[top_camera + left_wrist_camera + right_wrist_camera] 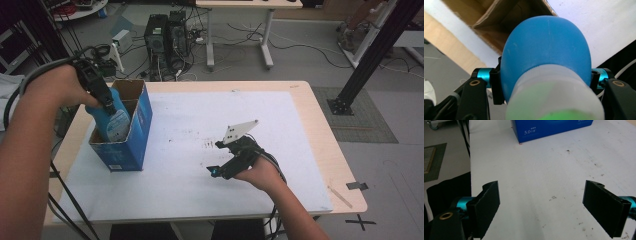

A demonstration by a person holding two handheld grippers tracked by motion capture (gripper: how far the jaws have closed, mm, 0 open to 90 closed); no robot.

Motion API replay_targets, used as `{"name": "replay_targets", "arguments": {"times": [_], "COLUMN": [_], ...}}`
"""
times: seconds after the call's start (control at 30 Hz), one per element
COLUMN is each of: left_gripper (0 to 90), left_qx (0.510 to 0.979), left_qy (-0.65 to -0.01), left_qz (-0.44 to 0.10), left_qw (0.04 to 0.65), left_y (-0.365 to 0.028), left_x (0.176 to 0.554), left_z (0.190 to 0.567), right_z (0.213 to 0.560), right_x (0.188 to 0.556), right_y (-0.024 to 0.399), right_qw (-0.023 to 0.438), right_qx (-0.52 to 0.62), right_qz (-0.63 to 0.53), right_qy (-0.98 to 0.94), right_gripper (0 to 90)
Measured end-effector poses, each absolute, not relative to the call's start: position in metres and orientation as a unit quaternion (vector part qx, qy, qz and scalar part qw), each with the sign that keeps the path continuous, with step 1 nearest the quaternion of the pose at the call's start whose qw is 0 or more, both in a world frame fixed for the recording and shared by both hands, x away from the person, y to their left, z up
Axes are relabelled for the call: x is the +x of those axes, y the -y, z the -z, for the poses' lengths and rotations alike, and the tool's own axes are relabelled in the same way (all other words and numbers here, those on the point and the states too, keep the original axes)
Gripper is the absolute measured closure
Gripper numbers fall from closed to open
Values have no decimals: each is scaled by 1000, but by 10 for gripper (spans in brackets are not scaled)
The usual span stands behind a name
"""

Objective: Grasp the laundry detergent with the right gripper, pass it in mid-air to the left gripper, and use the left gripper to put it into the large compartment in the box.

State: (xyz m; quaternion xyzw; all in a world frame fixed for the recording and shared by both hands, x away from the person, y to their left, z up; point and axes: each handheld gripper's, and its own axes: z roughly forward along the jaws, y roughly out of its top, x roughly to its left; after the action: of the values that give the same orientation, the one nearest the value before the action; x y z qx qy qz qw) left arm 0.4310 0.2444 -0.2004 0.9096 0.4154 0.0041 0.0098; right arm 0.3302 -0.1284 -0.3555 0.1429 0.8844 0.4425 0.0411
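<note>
Blue bottle first: I have it clamped in my left gripper at the left of the high view, hanging bottom-down with its lower half already inside the open top of the blue cardboard box. In the left gripper view the bottle's rounded blue body bulges between my two black jaws, which press on it from either side just above the pale translucent cap nearest the lens; I judge that grip near the cap is what lets the fat end go into the box first without my jaws fouling the flaps. Brown cardboard flaps stand open at the top of that view, so the mouth is clear for lowering. My right gripper rests low on the white table cover at centre frame, well apart from the box, its jaws standing wide with nothing between them, out of the way of the work. On the box's blue side, at the top of the right gripper view, I can read "5.0" followed by small characters too fine to make out; the bottle's round label is blurred.
</note>
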Motion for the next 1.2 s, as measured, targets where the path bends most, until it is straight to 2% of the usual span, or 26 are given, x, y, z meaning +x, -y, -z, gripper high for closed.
{"name": "replay_targets", "arguments": {"times": [0.3,0.57,0.87,1.2], "left_gripper": [380,380,380,354], "left_qx": [928,929,934,938], "left_qy": [-372,-370,-357,-347], "left_qz": [4,6,13,8], "left_qw": [3,-2,-13,-13], "left_y": [-245,-250,-248,-247], "left_x": [441,447,448,447], "left_z": [242,270,289,289], "right_z": [356,359,364,364], "right_x": [330,332,335,335], "right_y": [130,129,127,127], "right_qw": [42,39,33,34], "right_qx": [143,142,145,145], "right_qz": [-444,-442,-441,-444], "right_qy": [-884,-885,-885,-883], "right_gripper": [135,135,135,135]}}
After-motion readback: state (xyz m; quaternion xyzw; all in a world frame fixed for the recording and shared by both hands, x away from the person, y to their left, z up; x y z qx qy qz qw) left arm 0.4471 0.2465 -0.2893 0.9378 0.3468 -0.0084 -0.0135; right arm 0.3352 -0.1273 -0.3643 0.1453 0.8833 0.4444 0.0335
